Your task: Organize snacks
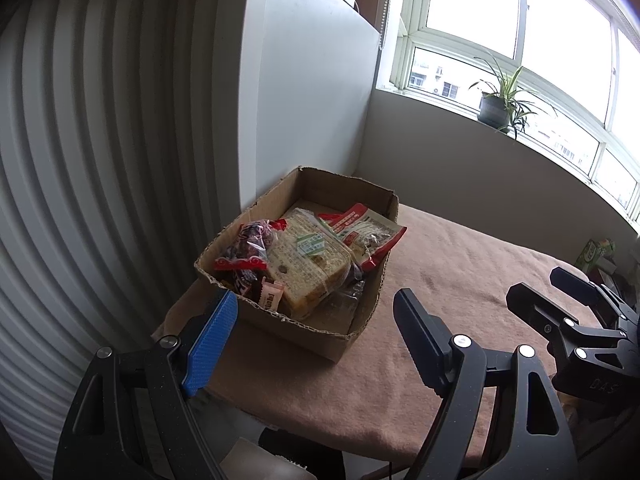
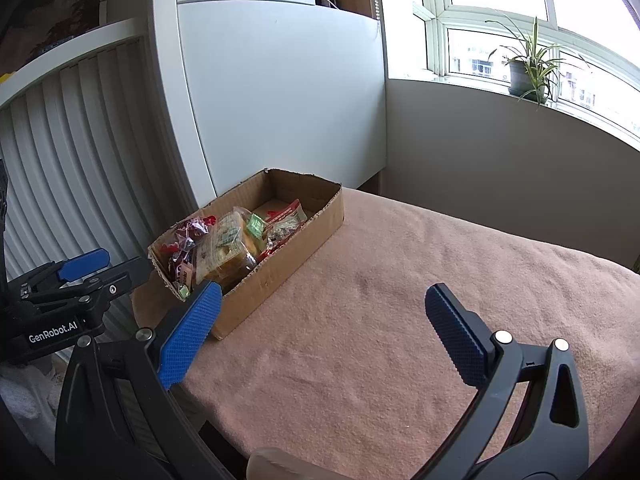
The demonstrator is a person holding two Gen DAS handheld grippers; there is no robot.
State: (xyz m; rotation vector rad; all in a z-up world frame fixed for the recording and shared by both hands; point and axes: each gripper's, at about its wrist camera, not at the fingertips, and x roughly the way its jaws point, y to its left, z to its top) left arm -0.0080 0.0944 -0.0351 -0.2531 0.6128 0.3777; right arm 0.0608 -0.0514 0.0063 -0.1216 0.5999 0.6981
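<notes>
A brown cardboard box (image 1: pixel 362 322) with torn, bumpy edges is sitting at the back left corner of a table under a pink cloth (image 2: pixel 380 320), close to a white cabinet (image 2: pixel 280 100). Snacks are filling it: a big wrapped bread loaf (image 1: pixel 308 264), a dark red bag (image 1: pixel 250 246), a small pink packet (image 1: pixel 271 297) and a red and white packet (image 1: pixel 366 234). The left gripper (image 1: pixel 316 342) is hanging in front of the box with its fingers spread wide, holding nothing. The right gripper (image 2: pixel 324 334) is hanging over the cloth, spread wide too and holding nothing.
</notes>
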